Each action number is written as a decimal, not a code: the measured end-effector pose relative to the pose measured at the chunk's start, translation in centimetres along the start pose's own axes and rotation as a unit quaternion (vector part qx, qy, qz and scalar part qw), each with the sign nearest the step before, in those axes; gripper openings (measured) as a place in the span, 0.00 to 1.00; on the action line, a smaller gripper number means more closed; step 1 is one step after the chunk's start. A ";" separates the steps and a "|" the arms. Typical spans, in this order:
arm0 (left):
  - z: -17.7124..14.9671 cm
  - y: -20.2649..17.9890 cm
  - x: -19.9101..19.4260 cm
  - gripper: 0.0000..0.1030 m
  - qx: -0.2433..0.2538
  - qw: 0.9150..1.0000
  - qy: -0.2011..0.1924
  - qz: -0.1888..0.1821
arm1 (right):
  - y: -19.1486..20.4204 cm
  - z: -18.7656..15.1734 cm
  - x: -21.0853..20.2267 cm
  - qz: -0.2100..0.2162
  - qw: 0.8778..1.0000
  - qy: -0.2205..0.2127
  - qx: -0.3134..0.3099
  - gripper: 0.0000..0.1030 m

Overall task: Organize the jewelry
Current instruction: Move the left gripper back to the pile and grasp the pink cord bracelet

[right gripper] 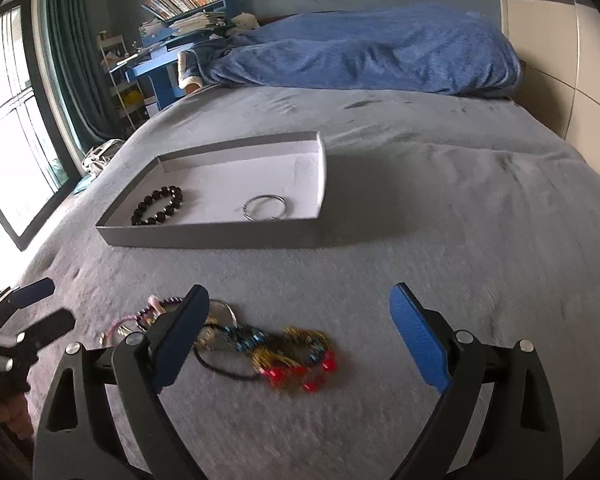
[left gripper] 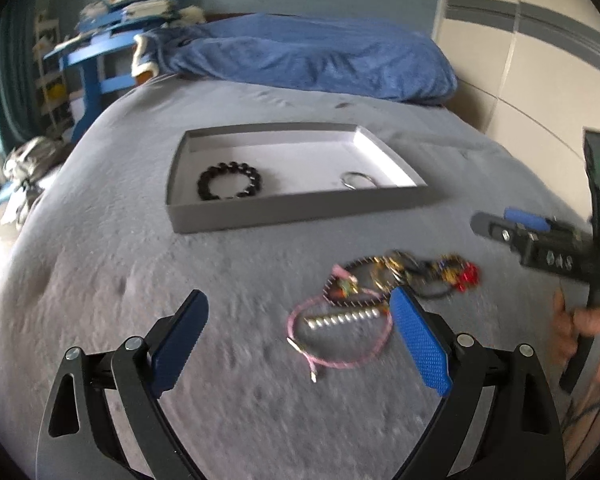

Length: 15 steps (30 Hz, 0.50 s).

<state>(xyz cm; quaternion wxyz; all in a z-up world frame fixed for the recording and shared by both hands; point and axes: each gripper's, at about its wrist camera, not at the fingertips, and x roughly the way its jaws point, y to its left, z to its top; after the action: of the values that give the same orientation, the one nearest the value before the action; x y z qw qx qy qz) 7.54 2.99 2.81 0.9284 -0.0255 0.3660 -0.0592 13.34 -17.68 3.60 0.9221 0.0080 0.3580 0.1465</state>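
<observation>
A shallow grey tray lies on the bed. It holds a black bead bracelet and a silver bangle. A pile of tangled jewelry lies on the blanket in front of the tray, with a pink cord bracelet with silver beads at its left. My left gripper is open and empty, just above the pink bracelet. My right gripper is open and empty, over the red and gold pieces. It also shows in the left wrist view.
The grey blanket covers the bed. A rumpled blue blanket lies at the far end. A blue desk with books stands beyond the bed's left side, by a window. A white wall runs along the right.
</observation>
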 end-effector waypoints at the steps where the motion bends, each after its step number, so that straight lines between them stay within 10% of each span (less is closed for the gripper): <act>1: -0.3 -0.4 -0.1 0.89 0.009 1.000 0.000 0.000 | -0.2 -0.2 -0.1 -0.002 1.000 -0.001 0.000 0.88; 15: -1.5 -1.6 3.1 0.55 0.050 0.997 0.059 -0.019 | -1.2 -2.3 0.5 0.004 0.999 0.026 -0.028 0.76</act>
<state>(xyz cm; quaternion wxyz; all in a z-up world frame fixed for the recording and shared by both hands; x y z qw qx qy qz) 8.67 1.04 -0.26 0.9041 0.0177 0.4160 -0.0963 12.47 -18.86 1.46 0.9116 -0.0202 0.3781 0.1600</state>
